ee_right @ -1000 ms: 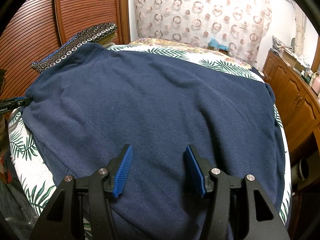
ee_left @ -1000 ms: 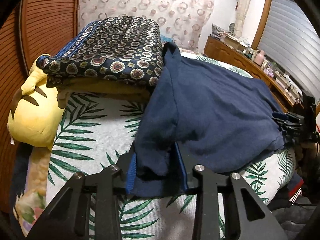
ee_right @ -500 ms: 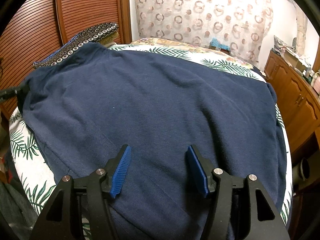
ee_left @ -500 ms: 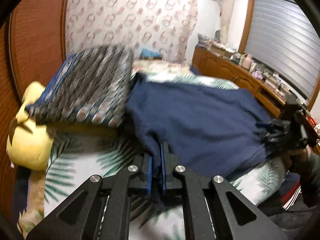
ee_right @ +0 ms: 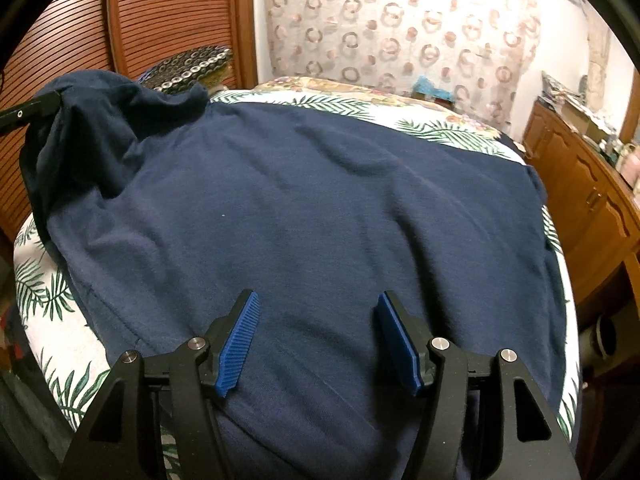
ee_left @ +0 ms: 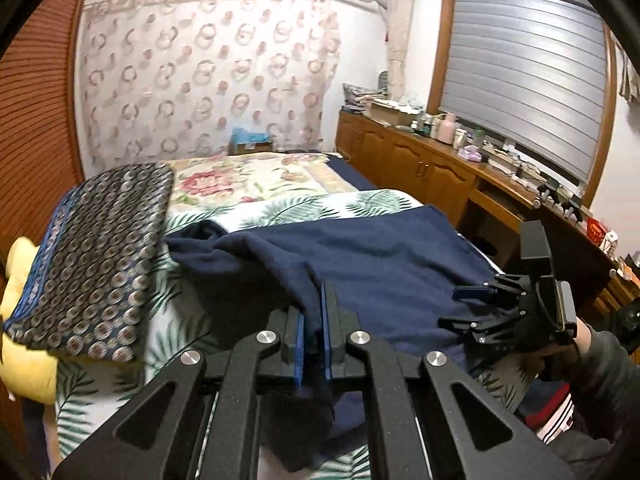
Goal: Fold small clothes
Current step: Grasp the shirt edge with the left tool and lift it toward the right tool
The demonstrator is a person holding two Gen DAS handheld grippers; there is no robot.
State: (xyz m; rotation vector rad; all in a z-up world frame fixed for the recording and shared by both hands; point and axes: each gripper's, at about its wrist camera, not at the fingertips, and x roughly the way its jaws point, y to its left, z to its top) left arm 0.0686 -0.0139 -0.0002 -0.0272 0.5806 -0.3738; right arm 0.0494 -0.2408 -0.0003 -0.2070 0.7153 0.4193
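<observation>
A navy blue shirt (ee_right: 320,216) lies spread over a leaf-print bed (ee_right: 44,288). My left gripper (ee_left: 313,320) is shut on the shirt's near edge (ee_left: 308,280) and holds that corner lifted off the bed; the raised fold shows at the left of the right wrist view (ee_right: 100,120). My right gripper (ee_right: 318,340) is open, jaws wide apart, hovering just over the shirt's near hem. It also shows in the left wrist view (ee_left: 480,308), at the shirt's right edge.
A dark circle-patterned pillow (ee_left: 96,248) lies on a yellow plush (ee_left: 24,352) at the bed's left. Wooden slatted doors (ee_right: 160,20) stand behind. A wooden counter with clutter (ee_left: 460,160) runs along the right wall.
My left gripper has shut on the shirt's edge and lifted it up and inward, bunching the fabric. My right gripper has stayed open over the hem, hardly moving.
</observation>
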